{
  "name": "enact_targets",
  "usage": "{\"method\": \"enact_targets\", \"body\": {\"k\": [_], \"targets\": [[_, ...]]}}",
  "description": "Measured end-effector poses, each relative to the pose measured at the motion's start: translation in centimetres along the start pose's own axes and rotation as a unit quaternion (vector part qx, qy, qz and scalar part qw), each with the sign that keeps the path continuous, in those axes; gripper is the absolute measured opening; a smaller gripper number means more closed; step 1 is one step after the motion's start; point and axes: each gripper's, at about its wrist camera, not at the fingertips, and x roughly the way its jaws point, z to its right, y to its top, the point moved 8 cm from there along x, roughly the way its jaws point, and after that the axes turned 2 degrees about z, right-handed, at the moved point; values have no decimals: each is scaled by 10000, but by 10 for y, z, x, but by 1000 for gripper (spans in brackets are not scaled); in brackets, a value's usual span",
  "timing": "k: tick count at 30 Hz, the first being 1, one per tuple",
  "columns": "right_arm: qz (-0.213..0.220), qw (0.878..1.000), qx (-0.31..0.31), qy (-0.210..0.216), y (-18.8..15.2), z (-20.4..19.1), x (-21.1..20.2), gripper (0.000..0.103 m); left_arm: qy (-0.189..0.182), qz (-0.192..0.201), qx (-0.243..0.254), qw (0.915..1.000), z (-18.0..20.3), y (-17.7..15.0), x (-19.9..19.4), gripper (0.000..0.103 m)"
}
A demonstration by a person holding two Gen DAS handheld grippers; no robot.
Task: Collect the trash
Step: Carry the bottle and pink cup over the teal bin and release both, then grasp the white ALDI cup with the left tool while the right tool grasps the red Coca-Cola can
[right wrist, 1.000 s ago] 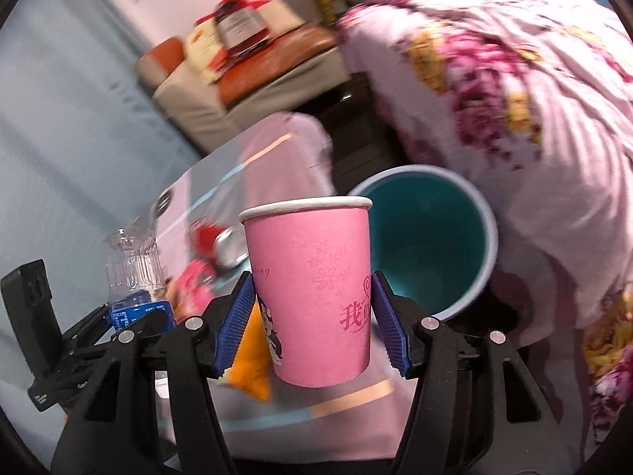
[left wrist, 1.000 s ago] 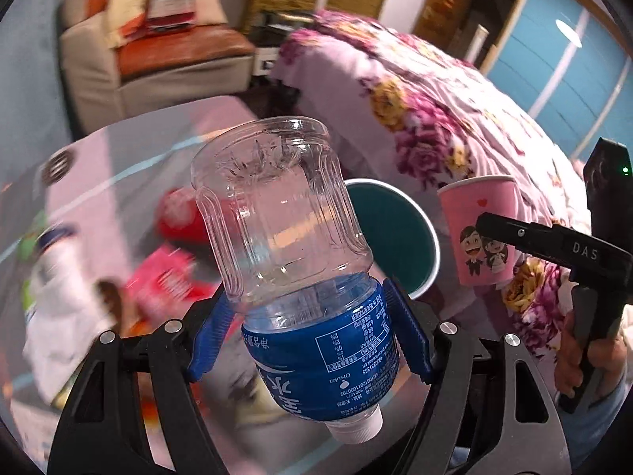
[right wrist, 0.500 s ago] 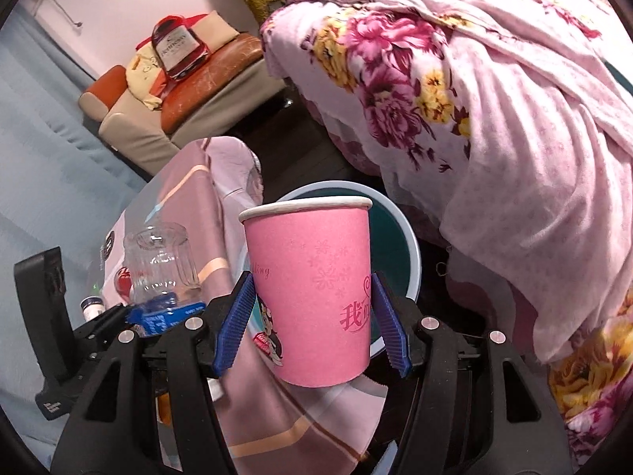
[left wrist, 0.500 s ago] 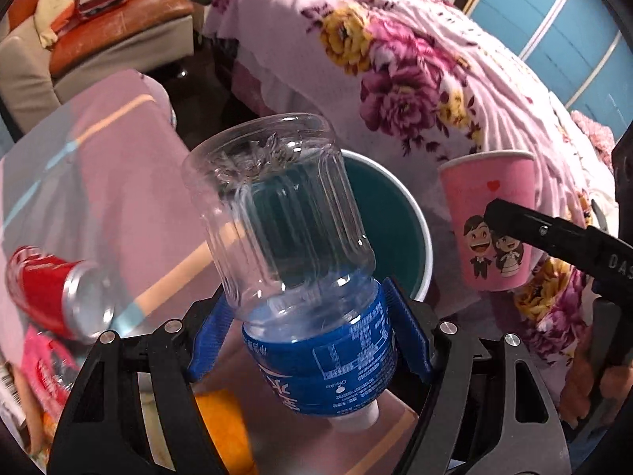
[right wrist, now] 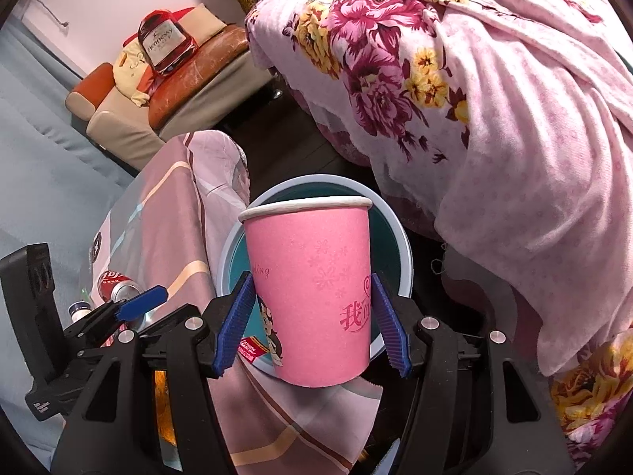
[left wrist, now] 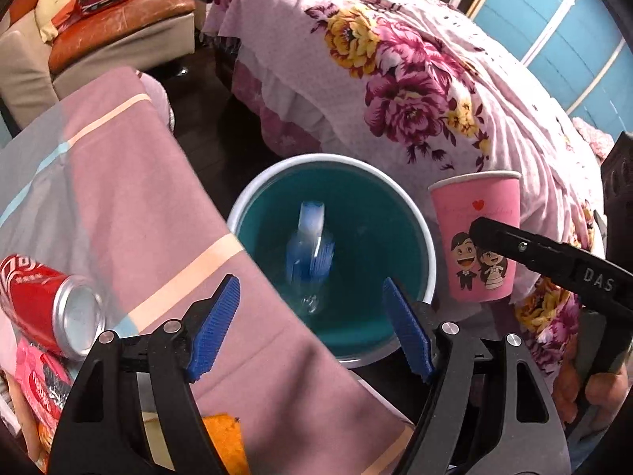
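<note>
Left wrist: left claw [left wrist: 310,324] spread, empty, above bin [left wrist: 429,261]; blurred bottle [left wrist: 310,249] inside bin; can [left wrist: 51,308] on worktop [left wrist: 118,182]. Right wrist: right claw [right wrist: 310,322] clamps pink cup [right wrist: 310,289] over bin [right wrist: 403,245].

Both wrist views close, angled steeply down – share bin [left wrist: 429,253] [right wrist: 401,237] and bed [left wrist: 395,79] [right wrist: 494,99].

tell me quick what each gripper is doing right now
Left gripper: open, empty.
Right gripper: shut on the pink paper cup.
</note>
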Motion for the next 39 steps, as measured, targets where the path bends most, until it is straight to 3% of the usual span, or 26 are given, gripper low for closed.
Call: {"method": "enact_targets", "body": {"k": [5, 14, 17, 27, 39], "targets": [[-81, 9999, -140, -28, -3, -11, 4, 57, 8, 163, -65, 9998, -8, -4, -21, 84], [-364, 9984, -411, -113, -18, -38, 17, 61, 80, 262, -298, 9992, -38, -23, -51, 86], [-384, 9982, -448, -130, -22, -48, 17, 74, 96, 285, -376, 9988, -49, -31, -59, 86], [-415, 9960, -783, -122, -38, -94, 8, 77, 238, 498, -667, 9962, -93, -54, -99, 87], [-839, 9881, -1286, -10, -90, -155, 11, 78, 399, 711, -1089, 9907, -147, -97, -139, 90]]}}
